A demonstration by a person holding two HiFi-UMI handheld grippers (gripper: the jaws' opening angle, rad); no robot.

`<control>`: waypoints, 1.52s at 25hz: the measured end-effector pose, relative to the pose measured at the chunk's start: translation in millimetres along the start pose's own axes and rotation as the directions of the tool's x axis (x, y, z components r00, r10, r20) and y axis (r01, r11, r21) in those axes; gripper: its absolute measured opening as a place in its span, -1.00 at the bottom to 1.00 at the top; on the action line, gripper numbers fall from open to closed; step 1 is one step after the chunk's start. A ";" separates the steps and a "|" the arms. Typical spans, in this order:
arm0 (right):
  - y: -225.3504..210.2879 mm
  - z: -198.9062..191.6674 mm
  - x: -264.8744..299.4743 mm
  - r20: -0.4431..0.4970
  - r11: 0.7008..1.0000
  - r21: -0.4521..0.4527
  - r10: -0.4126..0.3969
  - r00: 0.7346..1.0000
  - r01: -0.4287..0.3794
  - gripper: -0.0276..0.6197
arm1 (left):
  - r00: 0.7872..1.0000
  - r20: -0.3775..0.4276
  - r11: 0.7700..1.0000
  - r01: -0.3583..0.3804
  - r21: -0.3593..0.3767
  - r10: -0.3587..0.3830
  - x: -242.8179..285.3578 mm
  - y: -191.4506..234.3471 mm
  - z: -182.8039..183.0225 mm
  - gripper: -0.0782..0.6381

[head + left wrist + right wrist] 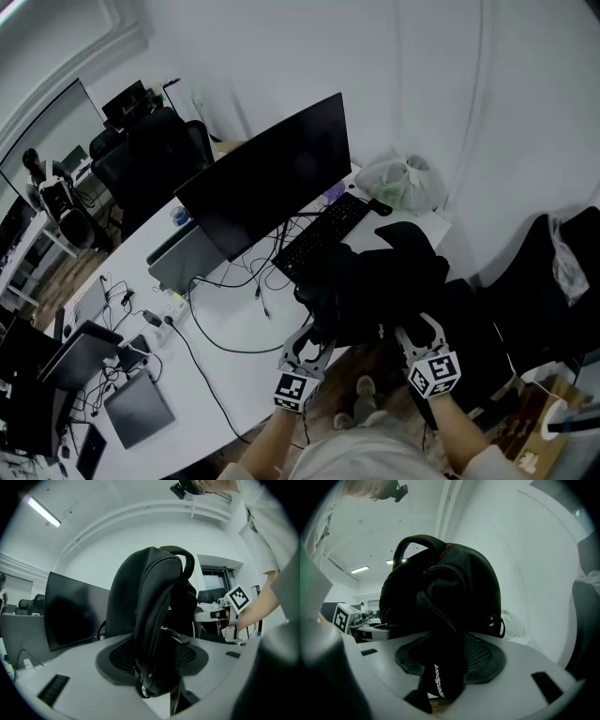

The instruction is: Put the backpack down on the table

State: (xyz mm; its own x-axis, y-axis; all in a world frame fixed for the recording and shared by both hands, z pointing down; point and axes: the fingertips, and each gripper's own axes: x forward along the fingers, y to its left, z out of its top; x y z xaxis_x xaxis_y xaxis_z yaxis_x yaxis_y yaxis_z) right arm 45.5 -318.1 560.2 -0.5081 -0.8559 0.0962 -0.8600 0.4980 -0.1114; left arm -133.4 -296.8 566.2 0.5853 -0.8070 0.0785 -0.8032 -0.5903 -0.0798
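My left gripper [312, 339] is open around a strap [152, 634] of the backpack [375, 281]. My right gripper [418, 330] clamps another strap [440, 667], the backpack just ahead at the bench [244, 319] edge.

The backpack [154, 606] stands upright in the middle with its top handle up. A mesh-padded edge of it runs down between the jaws of the left gripper [152, 660], which stand wide apart. A dark monitor [70, 616] is behind at the left under a lit lamp [44, 512], and at the right a hand [251, 616] holds the right gripper [209, 616] at the backpack's far side.
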 end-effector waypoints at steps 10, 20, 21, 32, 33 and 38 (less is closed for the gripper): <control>8.5 -5.9 -18.0 -0.003 0.999 -0.004 -0.037 0.999 0.037 -0.39 | 1.000 -0.006 0.999 -0.028 -0.035 0.028 -44.6 -1.6 -10.8 -0.24; 27.5 -0.4 -59.5 0.032 0.998 0.013 -0.059 0.998 0.059 -0.39 | 0.990 0.067 0.989 -0.114 -0.099 0.120 -83.9 -3.8 9.7 -0.30; 27.7 0.0 -65.4 0.036 0.998 0.017 -0.063 0.997 0.062 -0.40 | 0.988 0.076 0.987 -0.126 -0.101 0.134 -88.2 -4.5 14.9 -0.33; 21.3 10.2 -116.1 0.077 0.997 0.026 -0.077 0.994 0.076 -0.71 | 0.970 0.138 0.978 -0.187 -0.092 0.199 -112.3 -27.8 38.6 -0.66; 21.5 11.6 -121.2 0.077 0.997 0.021 -0.075 0.994 0.074 -0.73 | 0.968 0.138 0.976 -0.196 -0.095 0.208 -113.2 -32.5 40.8 -0.69; 20.8 13.8 -154.3 0.081 0.998 0.012 -0.062 0.995 0.061 -0.80 | 0.962 0.147 0.972 -0.217 -0.093 0.229 -118.3 -66.7 47.7 -0.76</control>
State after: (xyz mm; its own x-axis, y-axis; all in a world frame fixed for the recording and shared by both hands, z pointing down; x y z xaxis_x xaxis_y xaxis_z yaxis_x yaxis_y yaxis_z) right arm 106.7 -177.7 529.5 -0.4487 -0.8934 0.0222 -0.8886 0.4433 -0.1177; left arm -143.8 -162.7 514.8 0.3958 -0.9141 -0.0884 -0.9177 -0.3972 -0.0025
